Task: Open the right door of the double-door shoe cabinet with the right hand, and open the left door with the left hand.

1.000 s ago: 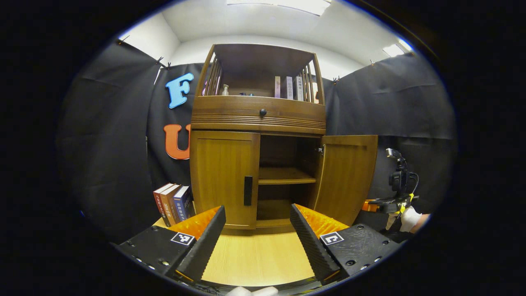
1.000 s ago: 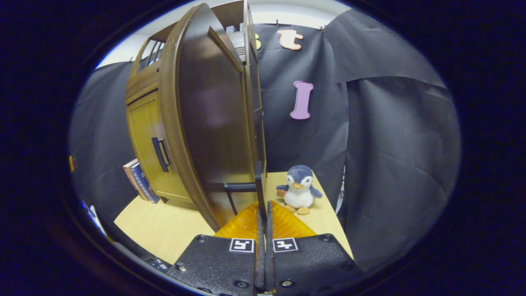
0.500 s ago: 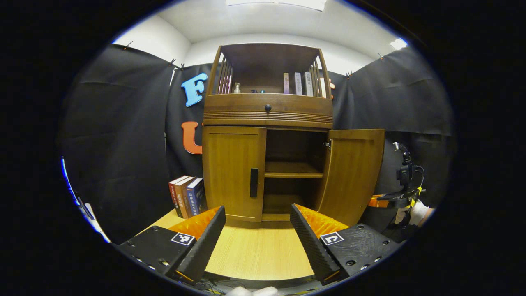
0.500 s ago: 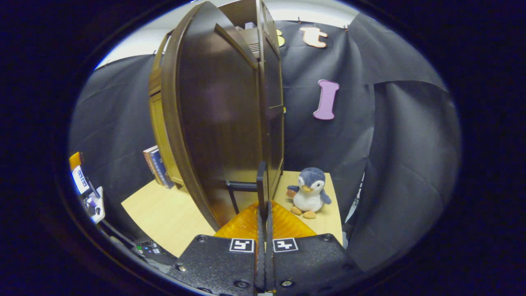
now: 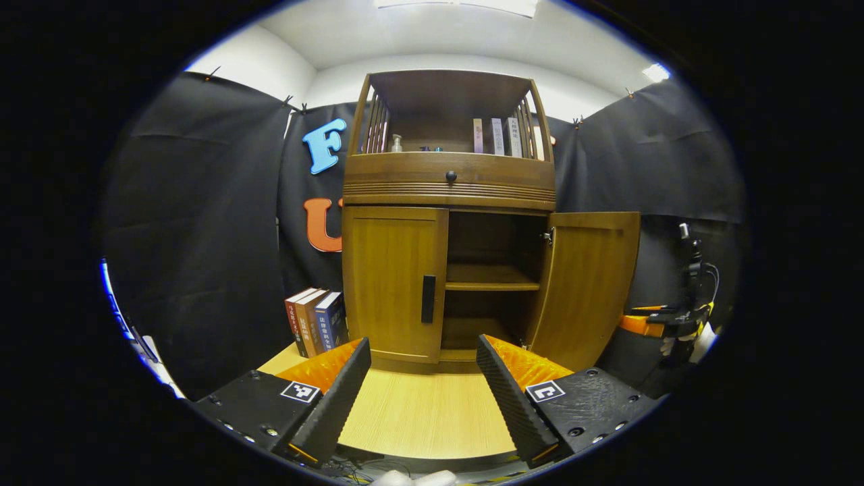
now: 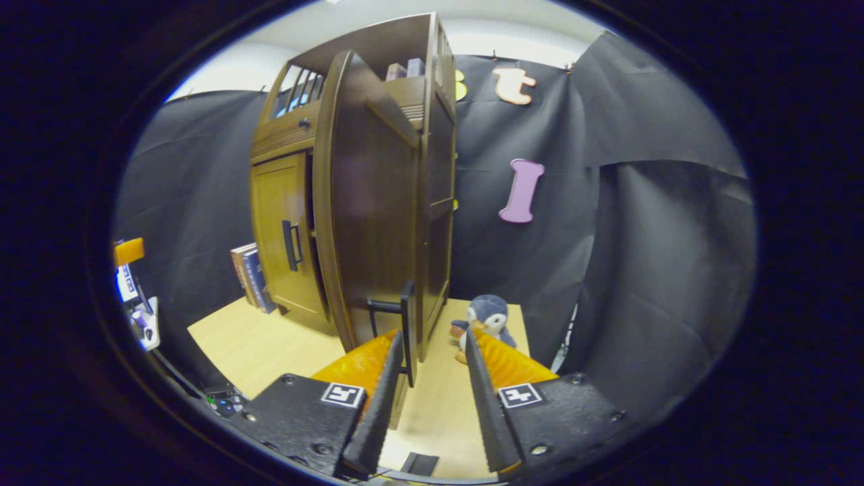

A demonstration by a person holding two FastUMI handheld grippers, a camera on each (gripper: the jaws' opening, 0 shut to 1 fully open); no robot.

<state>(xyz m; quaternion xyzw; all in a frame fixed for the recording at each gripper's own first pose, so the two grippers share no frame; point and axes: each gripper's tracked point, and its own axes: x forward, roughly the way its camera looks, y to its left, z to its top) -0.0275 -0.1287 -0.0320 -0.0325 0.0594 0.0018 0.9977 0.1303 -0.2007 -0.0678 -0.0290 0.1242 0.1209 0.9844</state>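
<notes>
The wooden shoe cabinet (image 5: 449,179) stands on a light table. Its left door (image 5: 391,277) is shut, with a dark handle (image 5: 428,299) at its inner edge. Its right door (image 5: 587,283) hangs wide open, baring an inner shelf (image 5: 489,277). My left gripper (image 5: 424,351) is open, well short of the left door and aimed at it. In the right gripper view the open right door (image 6: 368,202) is seen almost edge-on. My right gripper (image 6: 432,341) is open, and the door's handle (image 6: 403,317) sits just beside its left finger, ungripped. My right gripper (image 5: 665,320) also appears past the open door.
Books (image 5: 314,324) lean against the cabinet's left side. A plush penguin (image 6: 486,316) sits on the table (image 6: 270,344) to the right of the cabinet, close behind the open door. Black cloth walls close in all around. More books stand on the top shelf (image 5: 499,135).
My right gripper has gone from shut on the right door's handle to open, and has drawn back a little. The left gripper stays open and has barely shifted.
</notes>
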